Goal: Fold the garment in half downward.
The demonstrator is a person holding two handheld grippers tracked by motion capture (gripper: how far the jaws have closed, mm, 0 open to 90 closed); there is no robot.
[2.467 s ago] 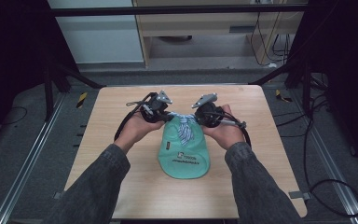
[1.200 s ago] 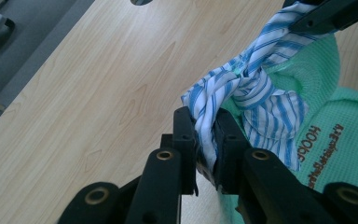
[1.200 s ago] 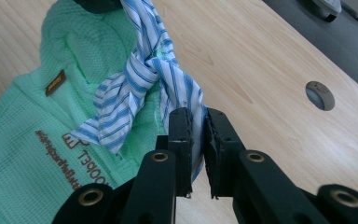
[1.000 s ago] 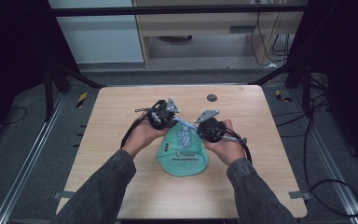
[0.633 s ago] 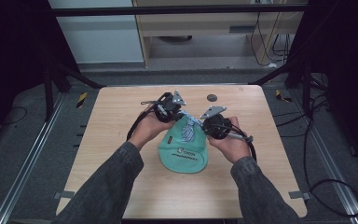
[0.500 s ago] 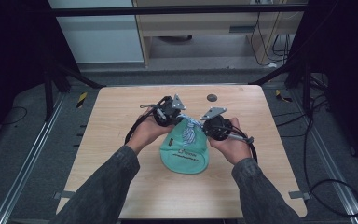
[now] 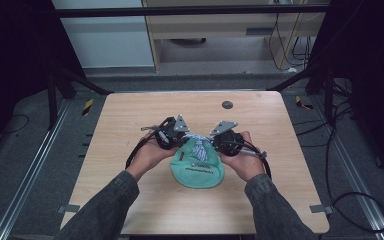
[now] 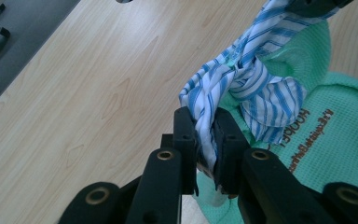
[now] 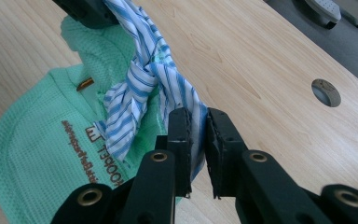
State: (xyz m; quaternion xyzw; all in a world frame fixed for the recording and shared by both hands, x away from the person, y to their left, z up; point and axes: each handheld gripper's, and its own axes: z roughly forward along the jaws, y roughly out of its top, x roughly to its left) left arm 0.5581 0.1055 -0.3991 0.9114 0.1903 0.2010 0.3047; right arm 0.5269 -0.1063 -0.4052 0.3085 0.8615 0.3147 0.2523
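Near the middle of the tabletop [image 7: 130, 130], somewhat toward the person's edge, a mint-green waffle-weave bag [image 7: 197, 170] lies flat with brown lettering across its face. Its mouth points toward the far edge, and there a blue-and-white striped cloth strip [image 7: 196, 142] is tied into a knot.

The strip's two ends run out sideways from the knot, one to each tool, so its long axis lies roughly parallel to the near edge and stretches between the hands. The left tool [image 8: 205, 140] is clamped shut on one end, the striped fabric pinched thin between its black pads. The right tool [image 9: 196, 140] is closed on the other end in the same way, its jaws having just eased open a little, though the cloth is between them and looks gripped. In the high view the left tool [image 7: 172, 134] and right tool [image 7: 224, 137] sit just beside the knot on either side, about equally near it; neither hand has an advantage.

Judging from this, the coming move is a pull apart along that sideways axis to cinch the knot. The strip is thin, smooth woven cotton, twisted and rumpled where it crosses itself; the bag is thicker, soft and textured, slumped in a rounded shape. A round hole [image 7: 227, 104] sits near the tabletop's far edge, well apart
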